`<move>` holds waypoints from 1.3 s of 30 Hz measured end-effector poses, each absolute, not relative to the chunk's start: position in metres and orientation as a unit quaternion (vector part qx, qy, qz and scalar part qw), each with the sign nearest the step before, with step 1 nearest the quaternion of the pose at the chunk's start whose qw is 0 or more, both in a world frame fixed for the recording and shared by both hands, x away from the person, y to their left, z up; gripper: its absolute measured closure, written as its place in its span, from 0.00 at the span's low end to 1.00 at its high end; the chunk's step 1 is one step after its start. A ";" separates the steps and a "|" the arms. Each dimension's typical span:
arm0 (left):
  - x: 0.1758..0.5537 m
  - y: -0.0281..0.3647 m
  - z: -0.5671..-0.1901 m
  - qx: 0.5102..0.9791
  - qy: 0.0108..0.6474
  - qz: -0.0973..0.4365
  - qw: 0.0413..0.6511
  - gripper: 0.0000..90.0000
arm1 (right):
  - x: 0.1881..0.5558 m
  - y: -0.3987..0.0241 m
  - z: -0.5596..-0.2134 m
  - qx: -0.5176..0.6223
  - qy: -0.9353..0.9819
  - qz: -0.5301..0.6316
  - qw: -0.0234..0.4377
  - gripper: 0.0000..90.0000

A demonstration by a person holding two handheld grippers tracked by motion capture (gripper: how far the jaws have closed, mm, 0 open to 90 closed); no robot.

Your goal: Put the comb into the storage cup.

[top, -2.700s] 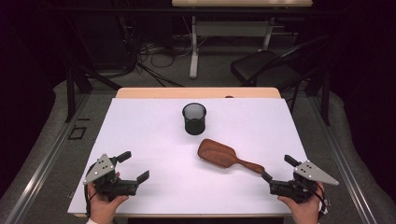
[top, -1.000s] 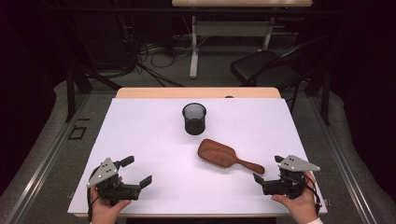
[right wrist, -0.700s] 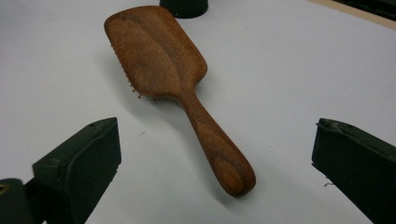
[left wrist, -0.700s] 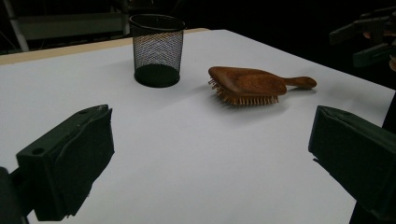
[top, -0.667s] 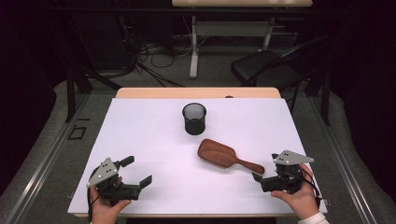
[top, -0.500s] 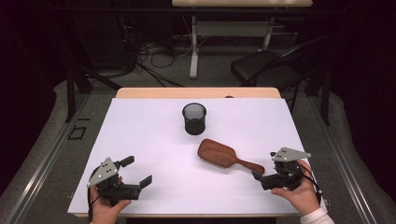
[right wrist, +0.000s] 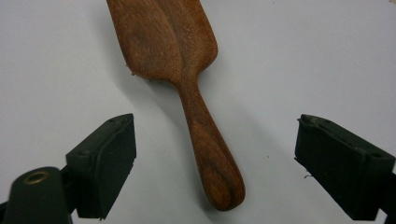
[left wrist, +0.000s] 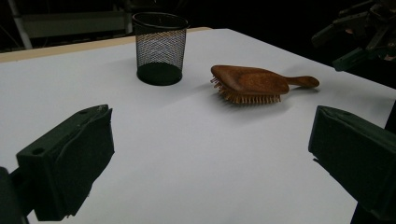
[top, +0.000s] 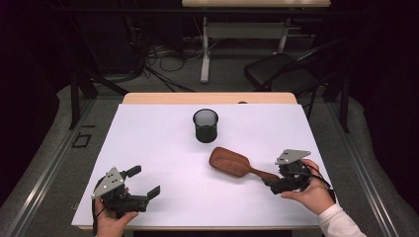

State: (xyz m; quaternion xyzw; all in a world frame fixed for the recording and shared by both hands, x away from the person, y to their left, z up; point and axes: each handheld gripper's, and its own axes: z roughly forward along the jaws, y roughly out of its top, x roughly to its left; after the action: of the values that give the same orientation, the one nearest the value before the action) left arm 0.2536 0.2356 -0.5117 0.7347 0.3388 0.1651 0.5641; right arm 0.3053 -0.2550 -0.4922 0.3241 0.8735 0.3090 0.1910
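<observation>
High overview; two low gripper close-ups

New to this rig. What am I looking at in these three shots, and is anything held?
There is no robot arm: a person holds a two-jaw gripper in each hand. The high view looks down on the white table from above the person's side. The other two cameras ride on the grippers and look along their black jaws.

On the table stand a black mesh cup and, nearer, a wooden hairbrush lying bristles down.

The left gripper is open over bare table. The right gripper has its jaws on either side of the brush handle; they have just been closing, but the pads do not touch it yet. Nothing is held.
</observation>
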 end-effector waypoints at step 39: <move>0.254 0.236 -0.511 0.737 0.336 0.166 0.563 0.00 | 0.332 -0.216 -0.490 0.246 0.940 0.190 0.142 0.20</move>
State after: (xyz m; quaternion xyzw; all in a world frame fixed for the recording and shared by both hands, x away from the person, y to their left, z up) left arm 0.2535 0.2363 -0.5114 0.7366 0.3358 0.1658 0.5632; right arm 0.3324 -0.2162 -0.4896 0.2462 0.9398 0.1899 0.1418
